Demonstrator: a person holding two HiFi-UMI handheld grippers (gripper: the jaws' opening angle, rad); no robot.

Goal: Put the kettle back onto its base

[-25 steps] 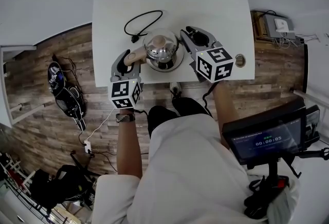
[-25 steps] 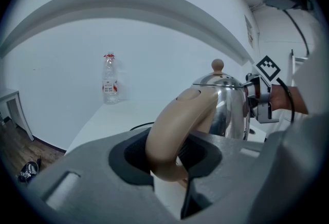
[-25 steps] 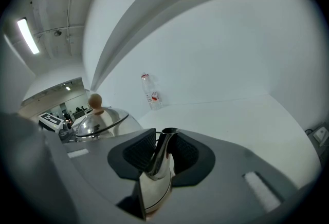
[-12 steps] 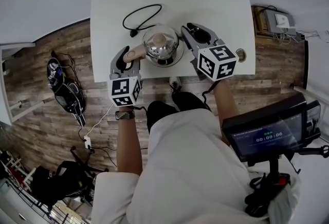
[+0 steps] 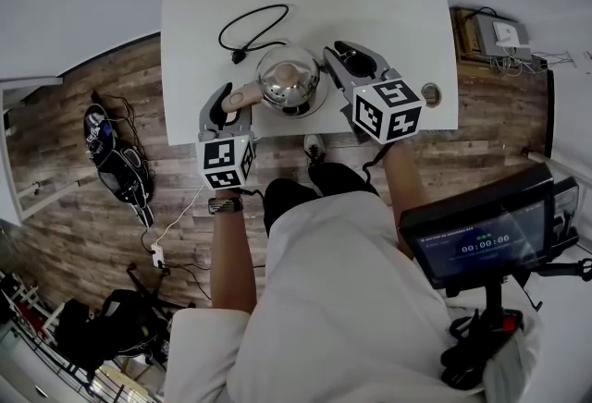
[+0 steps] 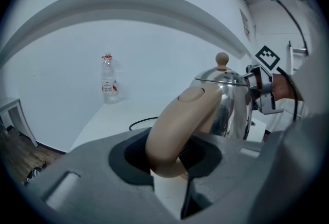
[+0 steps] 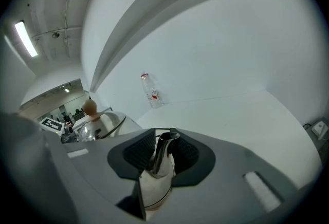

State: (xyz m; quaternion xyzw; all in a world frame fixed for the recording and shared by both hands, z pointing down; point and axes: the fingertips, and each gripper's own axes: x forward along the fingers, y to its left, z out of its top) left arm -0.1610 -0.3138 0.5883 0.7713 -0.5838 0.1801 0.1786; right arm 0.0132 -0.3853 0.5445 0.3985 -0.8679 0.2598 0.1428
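Both ends of the kettle [image 5: 289,85] are in my grip, and it sits near the front edge of the table [image 5: 388,4], straight ahead of me and midway between my hands. Its long axis, handle [image 5: 242,97] to spout [image 7: 162,153], runs across me from left to right. My left gripper [image 5: 228,111] has its jaws fairly wide but clamped on the thick beige handle, which fills the gap between the pads. My right gripper [image 5: 344,61] is about half closed, its ribbed pads pressing on either side of the thin steel spout. So neither hand is nearer; each meets the kettle from its own side, angled down and forward. What I take for the base [image 5: 310,107] shows only as a dark rim directly under the kettle, with its cord [image 5: 248,27] looped on the table behind. I cannot tell whether the kettle is already seated. I judge any move left is straight down, keeping both ends level.
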